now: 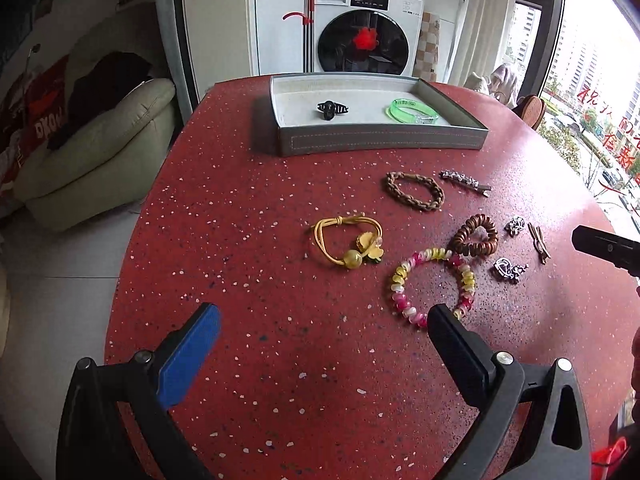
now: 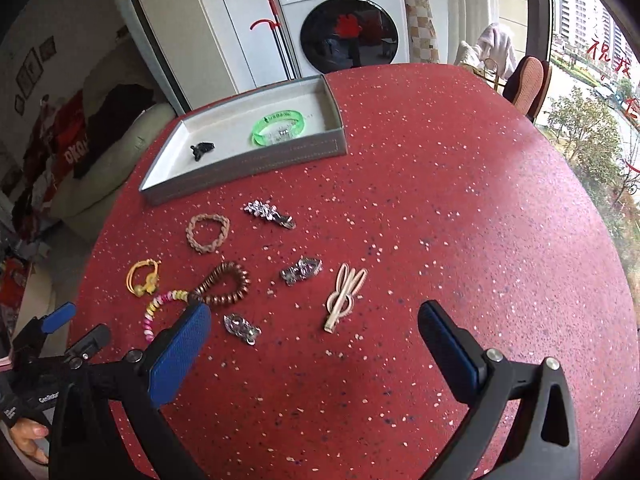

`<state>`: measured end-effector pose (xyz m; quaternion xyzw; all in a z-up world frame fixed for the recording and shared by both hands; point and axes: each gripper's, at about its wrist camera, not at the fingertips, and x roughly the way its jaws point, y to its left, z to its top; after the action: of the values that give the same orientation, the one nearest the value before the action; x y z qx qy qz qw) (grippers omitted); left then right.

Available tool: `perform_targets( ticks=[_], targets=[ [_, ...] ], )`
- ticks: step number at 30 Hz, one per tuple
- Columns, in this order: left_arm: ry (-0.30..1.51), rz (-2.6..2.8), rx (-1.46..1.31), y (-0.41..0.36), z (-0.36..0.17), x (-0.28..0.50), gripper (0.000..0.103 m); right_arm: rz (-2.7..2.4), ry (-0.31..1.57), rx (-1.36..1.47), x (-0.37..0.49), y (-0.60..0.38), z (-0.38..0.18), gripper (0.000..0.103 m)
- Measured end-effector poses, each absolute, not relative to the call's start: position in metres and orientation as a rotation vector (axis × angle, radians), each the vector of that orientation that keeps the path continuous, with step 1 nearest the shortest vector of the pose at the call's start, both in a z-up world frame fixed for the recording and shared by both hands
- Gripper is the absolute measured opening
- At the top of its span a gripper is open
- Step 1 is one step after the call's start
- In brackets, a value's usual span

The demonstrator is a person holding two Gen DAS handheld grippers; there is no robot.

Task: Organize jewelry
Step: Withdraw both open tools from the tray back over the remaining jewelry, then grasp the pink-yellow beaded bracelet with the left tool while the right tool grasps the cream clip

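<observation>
A grey tray (image 1: 384, 141) (image 2: 244, 168) at the table's far side holds a black hair claw (image 1: 332, 109) (image 2: 202, 149) and a green bangle (image 1: 412, 110) (image 2: 280, 126). Loose on the red table lie a yellow hair tie (image 1: 346, 246) (image 2: 143, 277), a pink-yellow bead bracelet (image 1: 434, 286) (image 2: 160, 308), a brown disc bracelet (image 1: 476, 236) (image 2: 226, 284), a braided bracelet (image 1: 416, 191) (image 2: 208, 233), a rhinestone clip (image 1: 466, 182) (image 2: 270, 214), two silver pieces (image 2: 301, 270) (image 2: 241, 327) and a beige clip (image 2: 345, 294). My left gripper (image 1: 324, 320) is open and empty, near the bead bracelet. My right gripper (image 2: 314, 320) is open and empty, near the beige clip.
The round red speckled table (image 1: 260, 360) (image 2: 460, 240) drops off at its left edge toward a cream sofa (image 1: 100, 152). A washing machine (image 1: 364, 28) stands behind the tray. Windows run along the right.
</observation>
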<state>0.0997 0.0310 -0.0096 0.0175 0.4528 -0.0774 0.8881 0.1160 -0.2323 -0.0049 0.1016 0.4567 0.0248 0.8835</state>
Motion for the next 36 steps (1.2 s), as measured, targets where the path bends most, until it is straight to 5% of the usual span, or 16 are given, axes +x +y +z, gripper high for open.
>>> perform_targets(
  ticks=[20, 28, 36],
  targets=[
    [0.999, -0.148, 0.011, -0.010, -0.031, 0.119, 0.099, -0.072, 1.034, 0.167, 0.129, -0.233, -0.041, 0.101],
    [1.012, -0.155, 0.041, -0.022, -0.037, 0.119, 0.093, -0.116, 1.047, 0.136, 0.139, -0.227, -0.047, 0.084],
    [0.992, -0.191, 0.098, -0.034, -0.034, 0.113, 0.072, -0.129, 1.043, 0.092, 0.139, -0.219, -0.046, 0.068]
  ],
)
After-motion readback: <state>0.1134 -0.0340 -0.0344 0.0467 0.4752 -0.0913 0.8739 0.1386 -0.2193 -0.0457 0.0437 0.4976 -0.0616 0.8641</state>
